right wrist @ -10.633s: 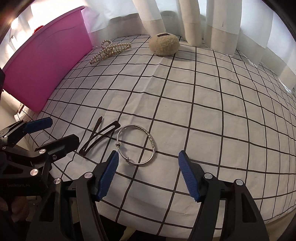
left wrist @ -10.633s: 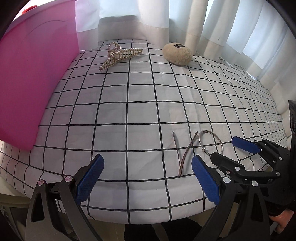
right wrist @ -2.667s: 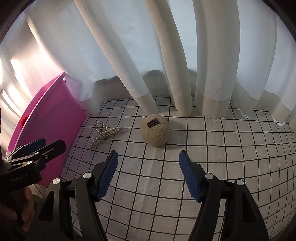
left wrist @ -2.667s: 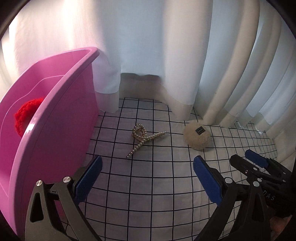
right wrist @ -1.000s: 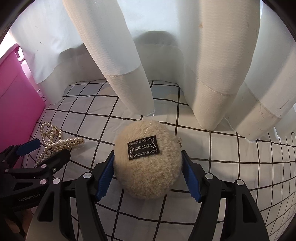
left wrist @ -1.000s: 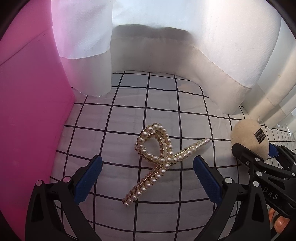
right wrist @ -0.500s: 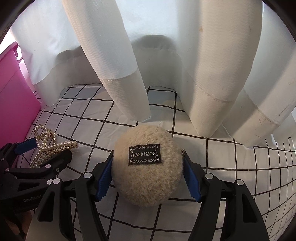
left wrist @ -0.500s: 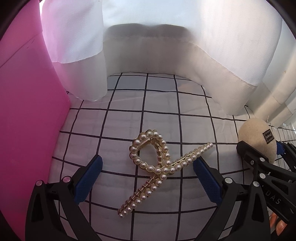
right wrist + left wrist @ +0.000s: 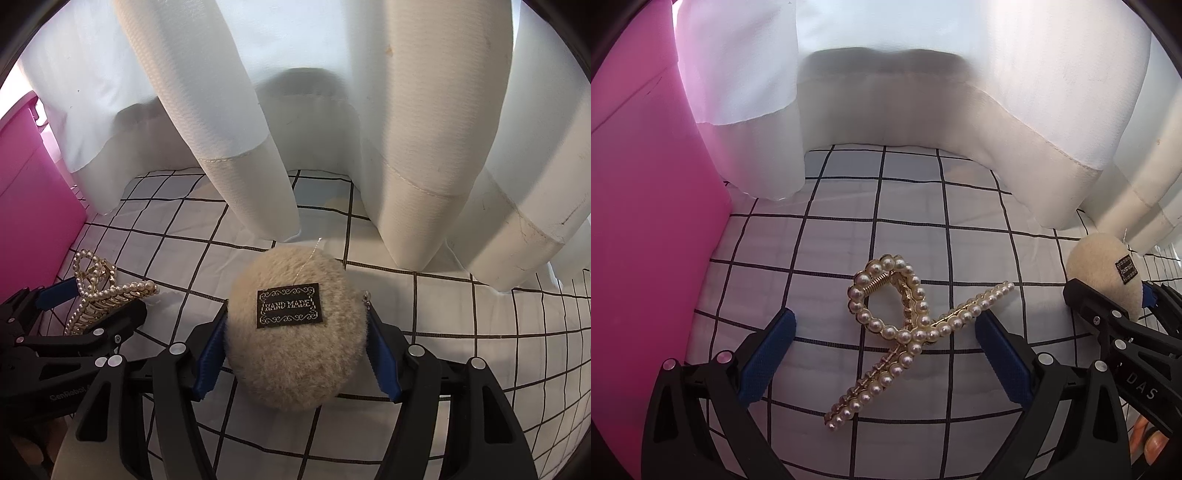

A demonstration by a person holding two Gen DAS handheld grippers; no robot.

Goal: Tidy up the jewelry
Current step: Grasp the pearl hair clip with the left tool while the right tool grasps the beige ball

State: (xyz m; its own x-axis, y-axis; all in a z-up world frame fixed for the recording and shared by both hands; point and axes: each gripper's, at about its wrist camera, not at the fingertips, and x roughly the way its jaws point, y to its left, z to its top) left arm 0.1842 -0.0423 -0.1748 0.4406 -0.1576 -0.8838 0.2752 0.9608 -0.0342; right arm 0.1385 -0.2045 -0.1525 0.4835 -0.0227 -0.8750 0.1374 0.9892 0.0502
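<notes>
Blue rubber pads on my right gripper [image 9: 295,354] are pressing into both flanks of the round beige fluffy pouch with the black "HAND MADE" label [image 9: 295,332], so I'm calling that one clamped, though the pouch is sitting on the white black-grid tablecloth [image 9: 480,332] and not yet lifted. A thin silvery chain is trailing off its top toward the white curtain [image 9: 406,129].

My left gripper [image 9: 884,354] is standing wide apart, one pad on each side of the gold claw hair clip studded with pearls [image 9: 905,328]. The clip is lying flat on the cloth between the pads, loop end pointing away from me, long prongs running back toward me. The right-hand pad looks to be just beside or touching the clip's short arm; the left-hand pad is clear of it.

Just to the left, the pink plastic bin [image 9: 646,221] is rising like a wall.

So I'm judging this as the pickup step, both pieces at once. Next, as I read it, I'm needing to squeeze the left pads onto the clip's crossing, where it's thickest, then raise both and carry them over the bin's rim. The clip is thin and beaded, so it could be slipping or pivoting if I'm catching only one prong.
</notes>
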